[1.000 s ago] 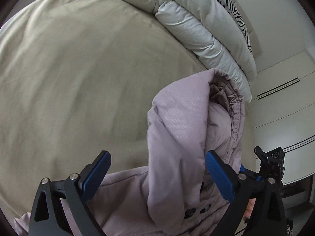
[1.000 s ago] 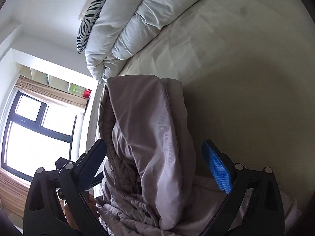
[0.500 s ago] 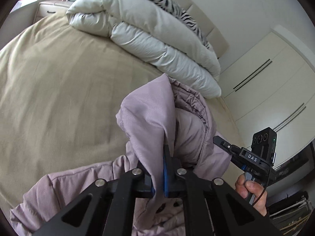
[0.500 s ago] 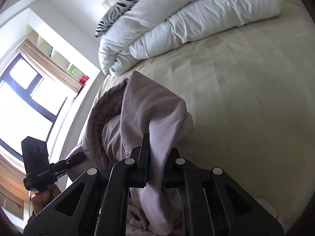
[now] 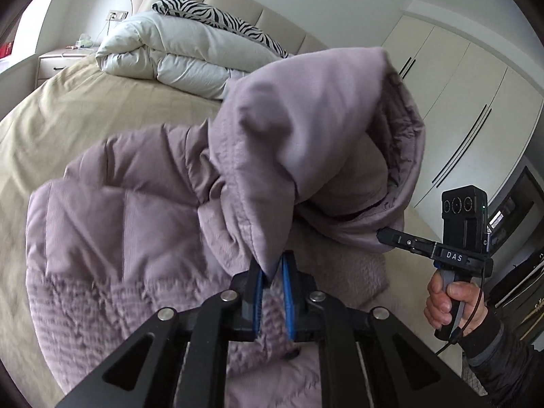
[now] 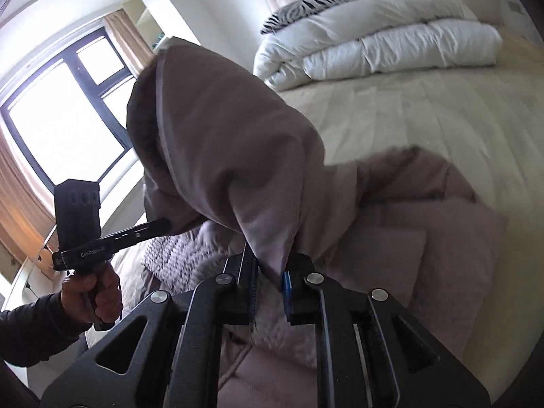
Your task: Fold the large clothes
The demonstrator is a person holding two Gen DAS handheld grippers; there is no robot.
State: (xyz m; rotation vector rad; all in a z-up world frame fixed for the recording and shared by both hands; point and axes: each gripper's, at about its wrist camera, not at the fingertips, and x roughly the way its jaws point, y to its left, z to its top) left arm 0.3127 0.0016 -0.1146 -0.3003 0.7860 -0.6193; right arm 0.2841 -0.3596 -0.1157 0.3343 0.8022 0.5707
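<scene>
Pinching the hood's two edges, the left tongs and right tongs lift the lilac jacket off the bed (probably so it hangs straight for folding).

The jacket is pale mauve, quilted in squares. The tongs are black with blue pads. The bed sheet is beige; the folded duvet at upper left is white, under a black-and-white zebra-striped pillow. The wardrobe at right is cream with black handles.
</scene>
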